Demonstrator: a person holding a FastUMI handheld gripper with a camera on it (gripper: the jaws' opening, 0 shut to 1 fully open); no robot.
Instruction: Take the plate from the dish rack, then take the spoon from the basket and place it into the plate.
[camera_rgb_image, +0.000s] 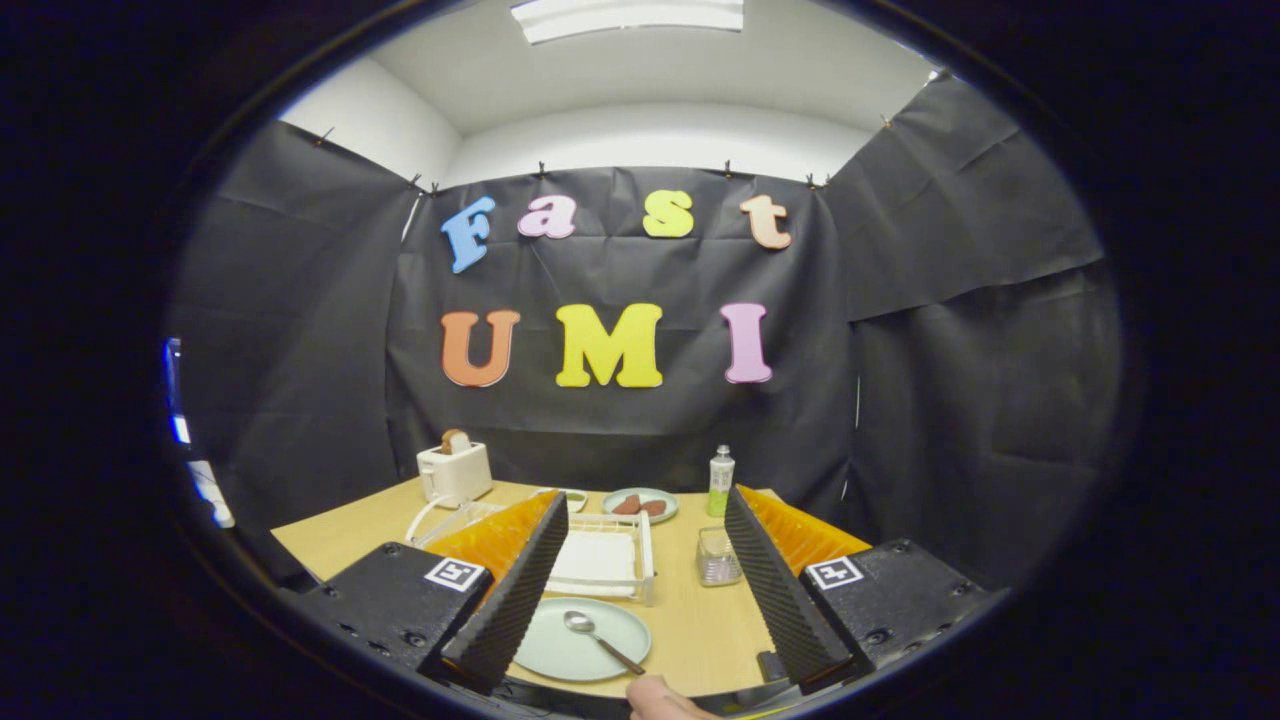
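A pale green plate (575, 648) lies on the wooden table (700, 625) between my fingers, near the table's front edge. A metal spoon (598, 635) rests in the plate, bowl toward the rack, handle toward the front. My gripper (640, 590) stands open above the table, fingers wide apart, with nothing held. The white dish rack (608, 555) sits just beyond the plate. A small clear basket (718, 558) stands to the right of the rack, close to my right finger.
A white toaster (454, 470) with bread stands at the back left. A second plate with food (640, 505) and a green bottle (720, 482) are at the back. A fingertip of a person's hand (655, 697) shows at the front table edge.
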